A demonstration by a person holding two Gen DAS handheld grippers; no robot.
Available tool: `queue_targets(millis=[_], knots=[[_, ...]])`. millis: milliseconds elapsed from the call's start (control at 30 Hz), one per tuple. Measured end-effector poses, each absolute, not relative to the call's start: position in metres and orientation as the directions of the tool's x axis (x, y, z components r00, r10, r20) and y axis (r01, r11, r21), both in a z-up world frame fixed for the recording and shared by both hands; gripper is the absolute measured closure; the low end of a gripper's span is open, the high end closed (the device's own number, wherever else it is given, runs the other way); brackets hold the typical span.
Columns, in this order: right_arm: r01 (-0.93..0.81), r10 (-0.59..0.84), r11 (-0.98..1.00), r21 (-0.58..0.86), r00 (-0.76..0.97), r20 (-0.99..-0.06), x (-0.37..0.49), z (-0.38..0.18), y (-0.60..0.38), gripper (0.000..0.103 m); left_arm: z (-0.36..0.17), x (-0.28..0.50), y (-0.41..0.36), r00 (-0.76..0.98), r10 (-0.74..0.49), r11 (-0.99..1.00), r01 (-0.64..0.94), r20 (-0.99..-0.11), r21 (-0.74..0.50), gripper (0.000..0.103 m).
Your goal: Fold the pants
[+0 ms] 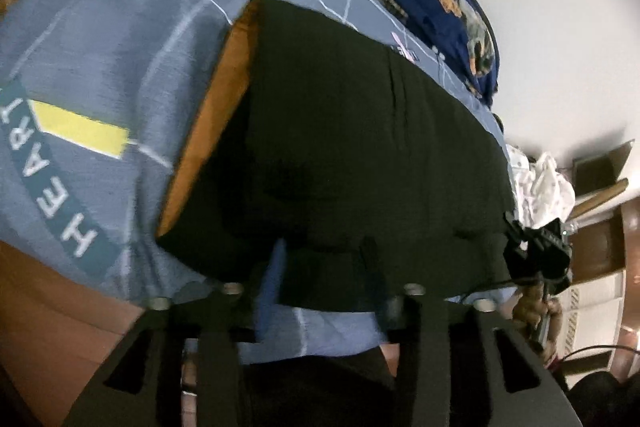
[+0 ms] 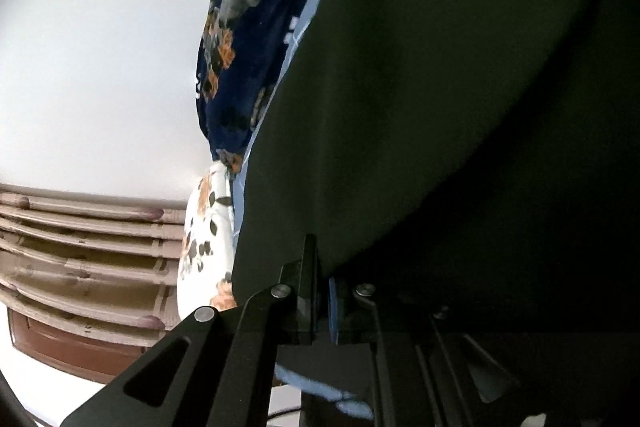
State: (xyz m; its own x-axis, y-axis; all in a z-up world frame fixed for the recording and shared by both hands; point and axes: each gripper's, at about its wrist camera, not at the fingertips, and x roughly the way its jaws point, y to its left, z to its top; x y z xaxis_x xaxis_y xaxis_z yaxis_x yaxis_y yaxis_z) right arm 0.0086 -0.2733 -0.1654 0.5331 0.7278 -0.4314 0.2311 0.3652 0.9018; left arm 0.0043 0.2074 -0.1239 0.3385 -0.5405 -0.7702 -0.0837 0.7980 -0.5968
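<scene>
- A bed (image 1: 120, 39) is covered by a blue sheet with white lines.
- Black pants (image 1: 352, 155) are laid flat across it, an orange lining shown at one end.
- The left claw (image 1: 324, 291) is spread over the pants' near edge, nothing gripped.
- The right claw (image 2: 322, 291) is pressed together, pinching the pants' edge.

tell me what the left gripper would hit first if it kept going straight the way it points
Most likely the black pants lying on the blue bedsheet: their near edge sits right between the left gripper's open fingers.
</scene>
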Motion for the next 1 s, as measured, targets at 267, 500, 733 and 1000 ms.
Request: queue_targets(millis=[267, 500, 733, 1000], knots=[[0.272, 0.744, 0.334, 0.902, 0.512, -0.430, -0.004, -0.174, -0.262, 0.097, -0.121, 0.014, 0.215, 0.425, -0.503, 0.798, -0.106, -0.753, -0.593, 0.050], [0.250, 0.776, 0.341, 0.906, 0.469, -0.422, -0.026, -0.159, -0.240, 0.097, -0.099, 0.009, 0.232, 0.498, -0.442, 0.808, -0.140, -0.746, -0.573, 0.062], [0.335, 0.783, 0.384, 0.860, 0.375, -0.496, -0.042, -0.195, -0.226, 0.097, -0.090, -0.001, 0.223, 0.529, -0.325, 0.885, -0.123, -0.784, -0.450, 0.062], [0.141, 0.703, 0.524, 0.840, 0.486, -0.520, -0.039, -0.134, -0.240, 0.097, -0.057, 0.011, 0.172, 0.513, -0.372, 0.918, 0.079, -0.774, -0.389, 0.062]])
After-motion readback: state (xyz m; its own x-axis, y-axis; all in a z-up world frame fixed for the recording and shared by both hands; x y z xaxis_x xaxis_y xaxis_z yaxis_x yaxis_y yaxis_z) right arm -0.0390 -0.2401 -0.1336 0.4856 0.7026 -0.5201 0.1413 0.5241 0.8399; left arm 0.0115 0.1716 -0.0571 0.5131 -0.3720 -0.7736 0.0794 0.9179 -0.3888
